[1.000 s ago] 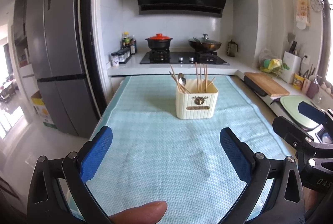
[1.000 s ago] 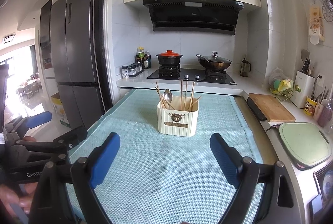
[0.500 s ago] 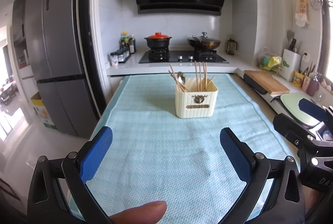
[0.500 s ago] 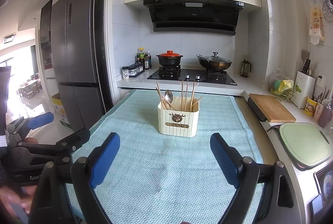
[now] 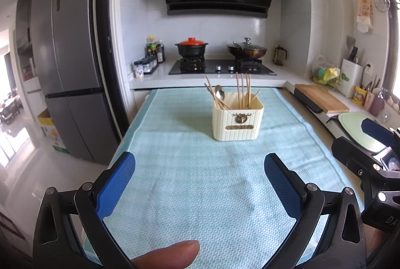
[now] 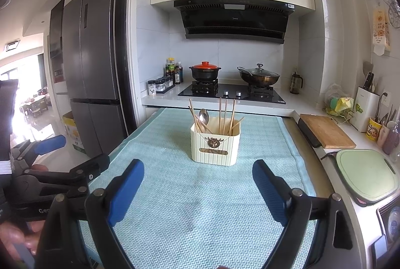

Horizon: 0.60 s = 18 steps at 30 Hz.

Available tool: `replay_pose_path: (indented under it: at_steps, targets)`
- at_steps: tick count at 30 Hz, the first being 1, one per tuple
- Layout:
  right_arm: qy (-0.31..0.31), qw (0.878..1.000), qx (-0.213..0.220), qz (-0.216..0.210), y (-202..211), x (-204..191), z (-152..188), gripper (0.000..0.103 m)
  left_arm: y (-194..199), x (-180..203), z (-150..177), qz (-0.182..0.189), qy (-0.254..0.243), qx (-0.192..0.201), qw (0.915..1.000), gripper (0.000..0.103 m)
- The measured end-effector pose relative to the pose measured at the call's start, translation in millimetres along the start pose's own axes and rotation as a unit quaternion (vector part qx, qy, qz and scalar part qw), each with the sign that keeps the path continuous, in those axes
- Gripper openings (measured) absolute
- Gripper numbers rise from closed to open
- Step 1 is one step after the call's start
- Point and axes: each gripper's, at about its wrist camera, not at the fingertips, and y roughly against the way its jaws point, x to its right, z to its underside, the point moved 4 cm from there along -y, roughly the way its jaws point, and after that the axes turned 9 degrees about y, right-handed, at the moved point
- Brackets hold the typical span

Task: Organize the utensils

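A cream utensil holder [image 5: 237, 120] stands upright on the light blue mat [image 5: 195, 184]; it also shows in the right wrist view [image 6: 215, 145]. Several wooden chopsticks [image 5: 242, 90] and a metal spoon [image 5: 220, 92] stand in it. My left gripper [image 5: 199, 166] is open and empty above the near part of the mat, well short of the holder. My right gripper [image 6: 198, 175] is open and empty too, at about the same distance. Each gripper shows at the edge of the other's view.
A stove [image 5: 222, 66] with a red-lidded pot [image 5: 191, 46] and a wok [image 5: 246, 50] is behind the mat. A fridge [image 5: 67, 69] stands left. A wooden board [image 5: 321, 98], a green board [image 6: 366, 172] and jars line the right counter.
Both grippers stay open and nearly still. The view has drifted very slightly; the holder and utensils have not moved.
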Motion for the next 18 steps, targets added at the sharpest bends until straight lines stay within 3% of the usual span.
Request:
replay_pose_path:
  at_steps: [18]
  targets:
    - [0.004,1.0,0.004,-0.002,2.5,-1.8,-0.7,0.09,2.3,2.2,-0.5,0.006,0.001,-0.002,1.0,0.103]
